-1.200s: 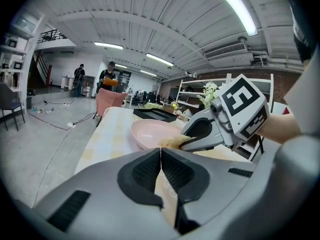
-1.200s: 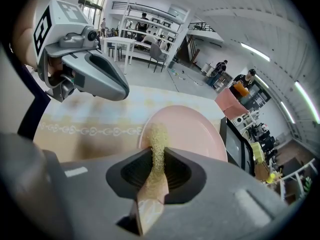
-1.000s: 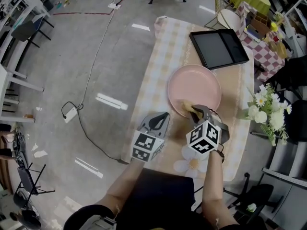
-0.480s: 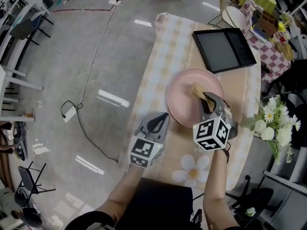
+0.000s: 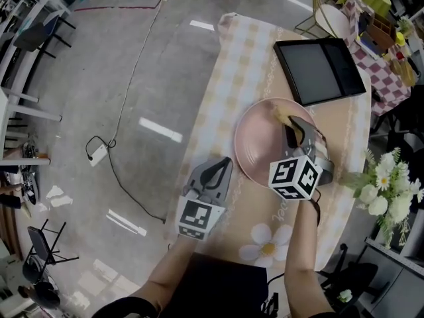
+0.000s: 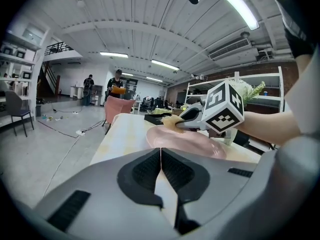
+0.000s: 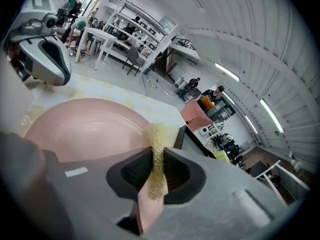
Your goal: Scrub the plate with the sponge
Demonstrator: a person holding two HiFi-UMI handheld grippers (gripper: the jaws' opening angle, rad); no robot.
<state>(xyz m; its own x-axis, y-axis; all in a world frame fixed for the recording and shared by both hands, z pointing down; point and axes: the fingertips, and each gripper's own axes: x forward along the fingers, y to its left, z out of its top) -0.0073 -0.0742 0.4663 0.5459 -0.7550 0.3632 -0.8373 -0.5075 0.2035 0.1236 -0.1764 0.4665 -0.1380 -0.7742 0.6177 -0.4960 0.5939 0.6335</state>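
Observation:
A pink plate (image 5: 262, 144) lies on the table with the checked cloth. My right gripper (image 5: 289, 122) is shut on a yellow sponge (image 5: 282, 114), which rests at the plate's far rim. The right gripper view shows the sponge (image 7: 156, 143) squeezed thin between the jaws, with the plate (image 7: 85, 126) below and to the left. My left gripper (image 5: 213, 173) hovers by the plate's near left edge, its jaws closed with nothing between them. In the left gripper view the plate (image 6: 185, 139), the sponge (image 6: 171, 122) and the right gripper (image 6: 182, 120) lie ahead.
A black tray (image 5: 320, 70) sits beyond the plate at the table's far end. White flowers (image 5: 384, 191) stand at the table's right side. A cable (image 5: 126, 91) runs over the grey floor to the left. The table's left edge is just beside my left gripper.
My right gripper has carried the sponge from the plate's near edge across to its far rim. The left gripper has stayed near the plate's left side.

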